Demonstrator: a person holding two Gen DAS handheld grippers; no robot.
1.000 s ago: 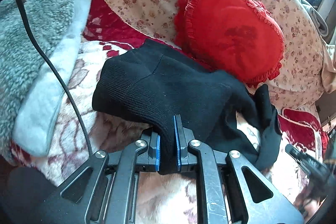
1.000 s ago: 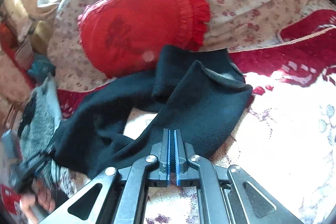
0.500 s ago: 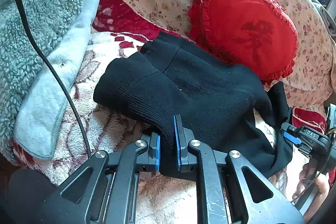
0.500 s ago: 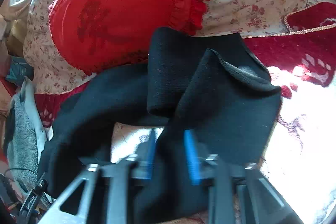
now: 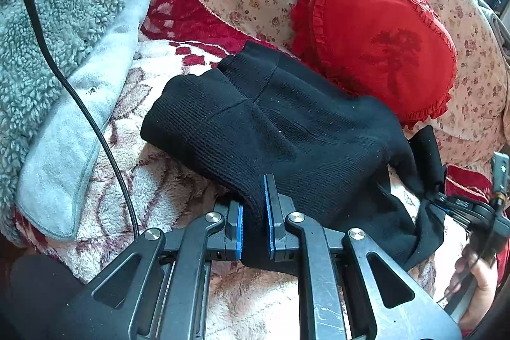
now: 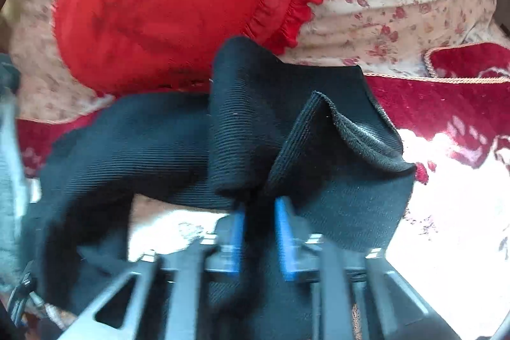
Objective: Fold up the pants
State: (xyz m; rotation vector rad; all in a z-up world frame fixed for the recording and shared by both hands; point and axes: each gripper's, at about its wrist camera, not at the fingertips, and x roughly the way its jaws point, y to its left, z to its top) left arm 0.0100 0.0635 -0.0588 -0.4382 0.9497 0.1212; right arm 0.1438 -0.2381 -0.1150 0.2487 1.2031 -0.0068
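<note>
The left gripper [image 5: 253, 223] is pinching the black pants [image 5: 287, 129] on the blanket [image 5: 153, 180]; the right gripper [image 6: 258, 239] is clamping bunched cloth. Folding's underway, I'd say; next they're needing one even carry-over.

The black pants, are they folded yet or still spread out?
Partly folded: the black pants lie doubled and bunched, one leg end draped over, edges uneven, each hand-held gripper with cloth between its fingers.
</note>
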